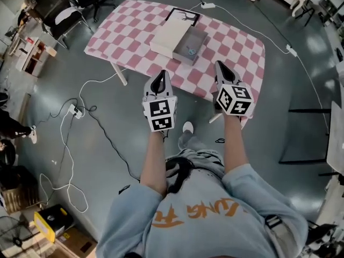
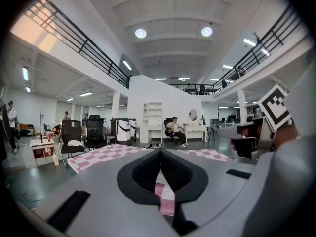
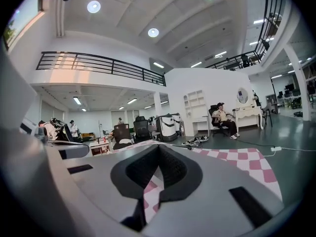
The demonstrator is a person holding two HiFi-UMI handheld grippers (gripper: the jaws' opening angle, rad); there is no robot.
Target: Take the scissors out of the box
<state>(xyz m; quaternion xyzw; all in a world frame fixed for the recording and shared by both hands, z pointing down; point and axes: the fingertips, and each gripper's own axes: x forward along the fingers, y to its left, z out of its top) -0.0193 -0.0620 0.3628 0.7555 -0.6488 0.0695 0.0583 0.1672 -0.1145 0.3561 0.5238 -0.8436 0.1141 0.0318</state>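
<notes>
The scissors [image 1: 190, 51], a small pale-blue shape, lie inside the open grey box [image 1: 201, 38] on the pink-checked table [image 1: 242, 47]. Short of the box, the left gripper [image 1: 159, 75] and right gripper [image 1: 220, 65] are clenched and empty.

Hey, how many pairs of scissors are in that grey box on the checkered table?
1. One bluish pair of scissors lies inside the open grey box. It looks tiny in the head view, so more could be hidden.
</notes>
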